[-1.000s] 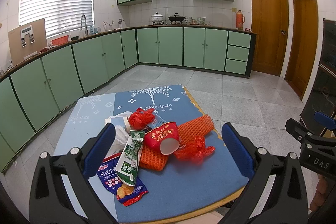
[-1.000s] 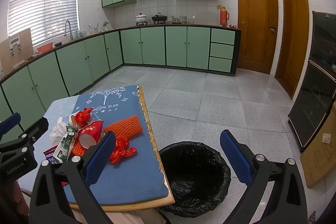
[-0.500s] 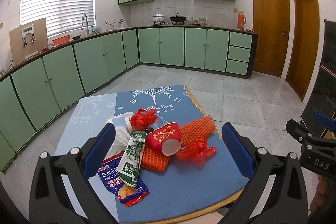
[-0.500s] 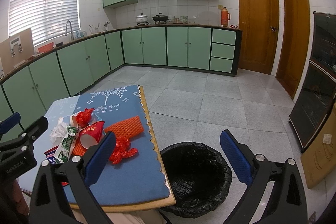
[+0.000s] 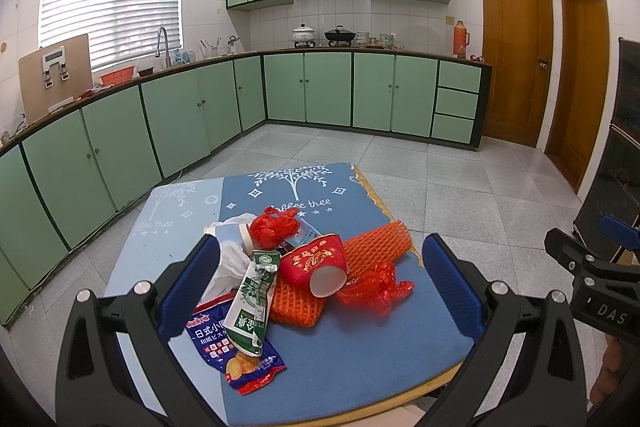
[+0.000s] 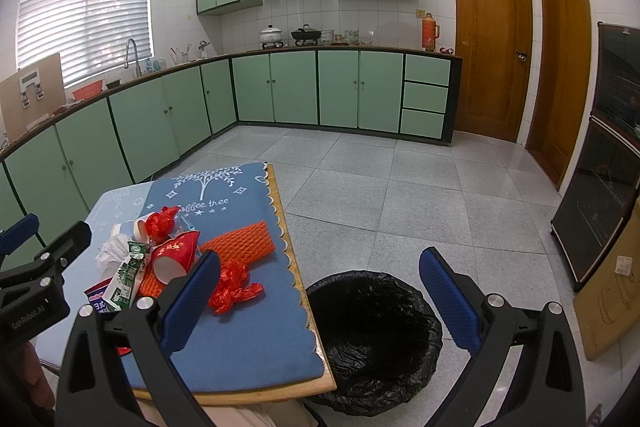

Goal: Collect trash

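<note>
A pile of trash lies on the blue-matted table [image 5: 360, 359]: a red paper cup [image 5: 314, 263] on its side, orange foam netting [image 5: 376, 247], crumpled red wrappers [image 5: 374, 289], a green and white carton [image 5: 252, 307], a blue snack packet [image 5: 232, 347], white tissue [image 5: 230, 259] and a red plastic bag [image 5: 274, 227]. My left gripper [image 5: 320, 267] is open and empty, held above the pile. My right gripper [image 6: 320, 275] is open and empty over the table's right edge and the black-lined bin [image 6: 374, 319]. The pile also shows in the right wrist view [image 6: 172, 259].
The bin stands on the tiled floor against the table's right side. Green cabinets [image 6: 296, 87] line the back and left walls. A dark oven cabinet [image 6: 604, 187] and a cardboard box [image 6: 612, 291] stand at the right. Two wooden doors [image 6: 492, 47] are at the back right.
Both grippers have drifted very slightly; the view barely shifts. The trash has not moved and both grippers stay open.
</note>
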Demonstrator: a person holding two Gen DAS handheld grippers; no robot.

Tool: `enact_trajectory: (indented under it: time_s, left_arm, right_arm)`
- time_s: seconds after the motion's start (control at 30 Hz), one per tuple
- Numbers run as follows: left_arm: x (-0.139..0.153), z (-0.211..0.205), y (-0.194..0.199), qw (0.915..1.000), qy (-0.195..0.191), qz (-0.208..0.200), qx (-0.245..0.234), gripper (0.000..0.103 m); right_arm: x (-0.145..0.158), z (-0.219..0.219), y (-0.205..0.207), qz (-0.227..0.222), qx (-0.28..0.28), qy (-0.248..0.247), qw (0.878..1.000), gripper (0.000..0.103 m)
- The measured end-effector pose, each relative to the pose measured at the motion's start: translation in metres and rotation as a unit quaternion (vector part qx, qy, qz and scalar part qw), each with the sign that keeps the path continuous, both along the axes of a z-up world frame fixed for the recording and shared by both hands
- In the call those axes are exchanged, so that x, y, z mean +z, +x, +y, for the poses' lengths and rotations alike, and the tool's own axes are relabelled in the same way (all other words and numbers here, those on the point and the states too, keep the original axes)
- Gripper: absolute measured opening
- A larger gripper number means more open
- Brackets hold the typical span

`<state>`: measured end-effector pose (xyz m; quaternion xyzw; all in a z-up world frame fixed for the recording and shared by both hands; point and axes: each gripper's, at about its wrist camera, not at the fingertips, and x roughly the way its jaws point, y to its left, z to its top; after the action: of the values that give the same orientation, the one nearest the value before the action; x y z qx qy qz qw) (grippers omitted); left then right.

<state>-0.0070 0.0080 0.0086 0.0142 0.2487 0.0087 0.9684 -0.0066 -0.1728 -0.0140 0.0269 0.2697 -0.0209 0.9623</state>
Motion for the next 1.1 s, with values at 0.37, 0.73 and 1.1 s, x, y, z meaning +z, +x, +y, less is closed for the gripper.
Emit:
enact_trajectory:
  time_s: [0.37, 0.73, 1.1]
  left_arm:
    - [-0.006, 0.014, 0.006, 1.0, -0.006, 0.005, 0.006, 0.098]
    - [-0.056, 0.059, 0.029, 0.9975, 0.017, 0.039, 0.055, 0.098]
    - [-0.098, 0.083, 0.045, 0.9935, 0.008, 0.085, 0.075, 0.098]
  right_arm:
    - [-0.011, 0.006, 0.01, 0.015, 0.003, 0.004, 1.0, 0.097]
    - [-0.063, 0.034, 0.05, 0.057, 0.053, 0.015, 0.997, 0.097]
    - [-0.115, 0.086, 0.099, 0.104, 0.13, 0.013, 0.986, 0.087]
